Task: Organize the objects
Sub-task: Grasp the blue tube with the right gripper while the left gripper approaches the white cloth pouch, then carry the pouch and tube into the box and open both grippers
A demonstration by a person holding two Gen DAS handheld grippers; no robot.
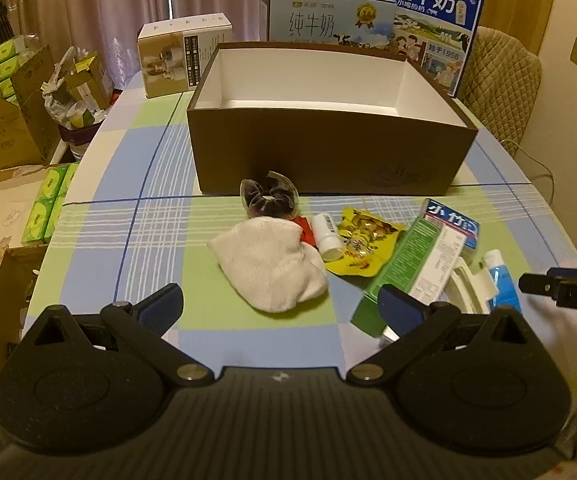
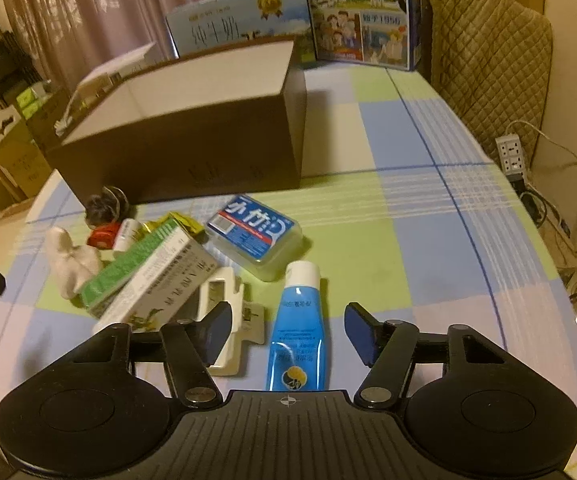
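Evidently nothing was packed yet: the brown box (image 1: 328,152) stood empty, with the sock (image 1: 272,264), blue tube (image 2: 297,328) and other clutter lying before it. Both the left gripper (image 1: 280,304) and right gripper (image 2: 288,334) hovered spread wide, holding nothing.

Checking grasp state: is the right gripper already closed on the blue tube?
No, the right gripper is open, its fingers either side of the blue tube.

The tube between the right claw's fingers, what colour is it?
Blue tube with a white cap, clearest in the right wrist view.
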